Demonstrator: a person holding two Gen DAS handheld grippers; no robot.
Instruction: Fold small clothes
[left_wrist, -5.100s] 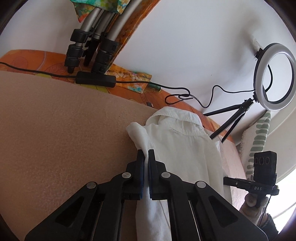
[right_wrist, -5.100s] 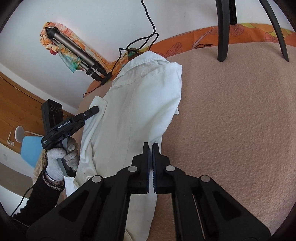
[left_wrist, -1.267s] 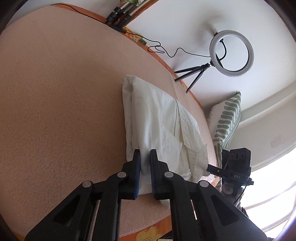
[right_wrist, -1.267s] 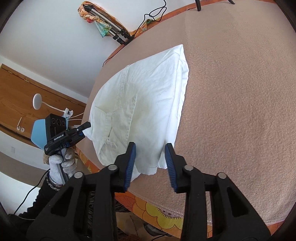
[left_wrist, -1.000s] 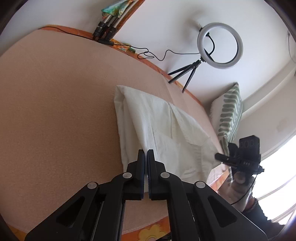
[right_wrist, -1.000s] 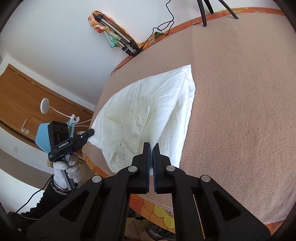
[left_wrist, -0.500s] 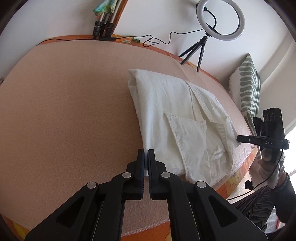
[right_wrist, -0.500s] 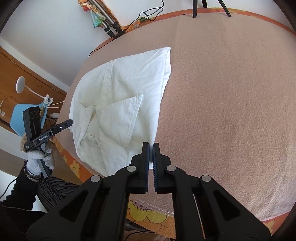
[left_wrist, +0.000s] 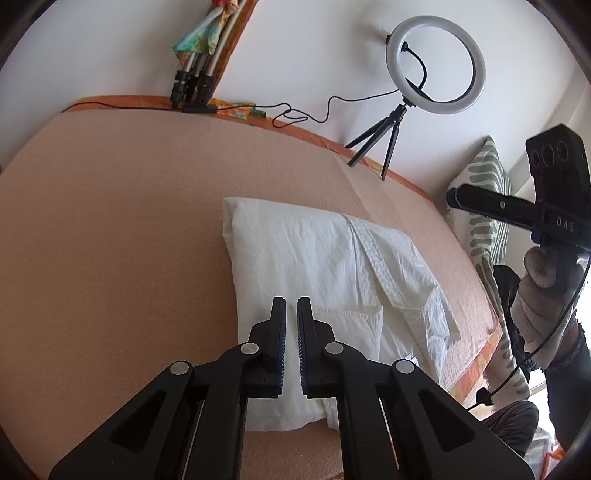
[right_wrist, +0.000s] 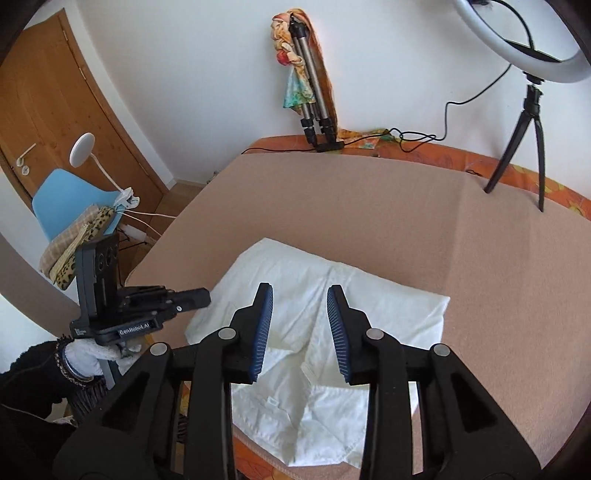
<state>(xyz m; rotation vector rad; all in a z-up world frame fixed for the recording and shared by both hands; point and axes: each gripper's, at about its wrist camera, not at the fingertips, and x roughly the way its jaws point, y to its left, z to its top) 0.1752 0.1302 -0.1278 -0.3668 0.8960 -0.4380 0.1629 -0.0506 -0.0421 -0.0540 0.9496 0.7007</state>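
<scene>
I am watching the white shirt (right_wrist: 332, 332) lying folded into a compact rectangle on the tan blanket (left_wrist: 110, 240), toward the near edge of the bed. My right gripper (right_wrist: 300, 332) has just been spreading its jaws; nothing sits between them now, with the shirt below. A moment ago both claws were pinching the near hem at six o'clock. The left gripper (left_wrist: 291, 343) is showing only a sliver of gap, effectively clenched, with no cloth in it, hanging above the shirt's left side. The ring light (left_wrist: 436, 62) stands at one o'clock. I judge this fold done; smoothing may remain.
</scene>
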